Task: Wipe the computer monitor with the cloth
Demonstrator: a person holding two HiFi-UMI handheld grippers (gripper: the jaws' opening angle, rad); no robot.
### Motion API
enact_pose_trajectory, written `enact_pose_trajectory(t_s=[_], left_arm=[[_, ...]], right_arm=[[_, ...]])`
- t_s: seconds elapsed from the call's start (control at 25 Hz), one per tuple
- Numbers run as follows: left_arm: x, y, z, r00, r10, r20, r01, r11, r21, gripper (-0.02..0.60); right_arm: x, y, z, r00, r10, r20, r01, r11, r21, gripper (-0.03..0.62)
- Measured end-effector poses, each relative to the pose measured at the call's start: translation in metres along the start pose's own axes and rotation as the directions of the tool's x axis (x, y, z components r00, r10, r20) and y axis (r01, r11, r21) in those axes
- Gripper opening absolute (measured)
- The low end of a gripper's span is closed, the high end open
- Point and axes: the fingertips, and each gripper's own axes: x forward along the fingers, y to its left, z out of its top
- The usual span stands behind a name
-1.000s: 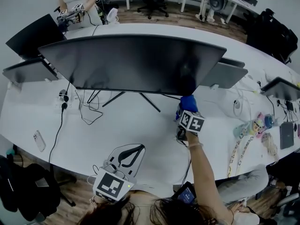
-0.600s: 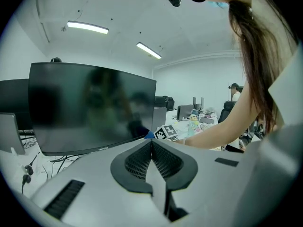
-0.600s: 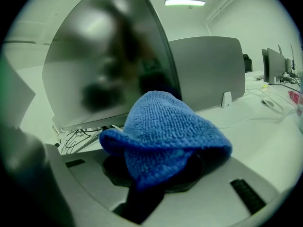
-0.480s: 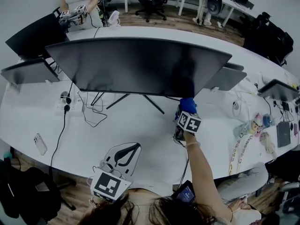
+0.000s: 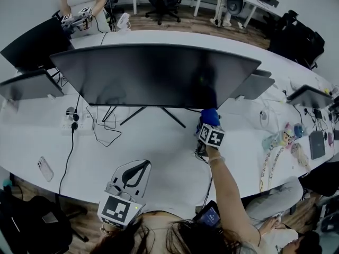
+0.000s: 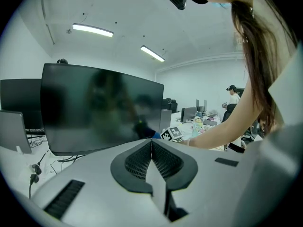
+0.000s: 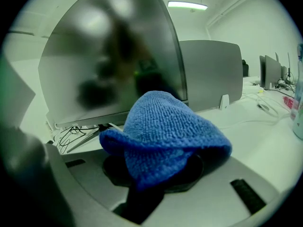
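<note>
A wide curved dark monitor [image 5: 153, 73] stands on the white table [image 5: 159, 147]. My right gripper [image 5: 210, 121] is shut on a blue cloth [image 5: 211, 115], held at the monitor's lower right edge. In the right gripper view the blue cloth [image 7: 161, 131] bulges from the jaws just in front of the screen [image 7: 113, 60]. My left gripper [image 5: 132, 176] hangs low near the table's front edge, away from the monitor, jaws closed together on nothing. The left gripper view shows the monitor [image 6: 99, 108] ahead beyond its shut jaws [image 6: 152, 148].
Smaller monitors [image 5: 26, 83] [image 5: 254, 86] flank the big one. Cables and a power strip [image 5: 71, 120] lie under its left half. A phone [image 5: 45, 168] rests at the front left. Lanyards and small items [image 5: 283, 142] clutter the right. A person [image 5: 79, 4] stands at the far left.
The right gripper with the cloth stays at the monitor's lower right edge, barely shifted. The left gripper has drifted slightly left and down. The view has moved a little.
</note>
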Motion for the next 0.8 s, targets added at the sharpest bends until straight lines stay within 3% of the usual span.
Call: enact_pose_trajectory(t_s=[0.56, 0.8], left_arm=[[-0.022, 0.035, -0.007, 1.000, 0.010, -0.013, -0.011, 1.000, -0.026, 0.009], [-0.029, 0.046, -0.009, 1.000, 0.002, 0.001, -0.002, 1.000, 0.006, 0.009]], right_arm=[[0.003, 0.012, -0.004, 0.999, -0.040, -0.009, 0.040, 0.999, 0.014, 0.100], [0.004, 0.019, -0.006, 0.999, -0.049, -0.011, 0.050, 0.999, 0.021, 0.100]])
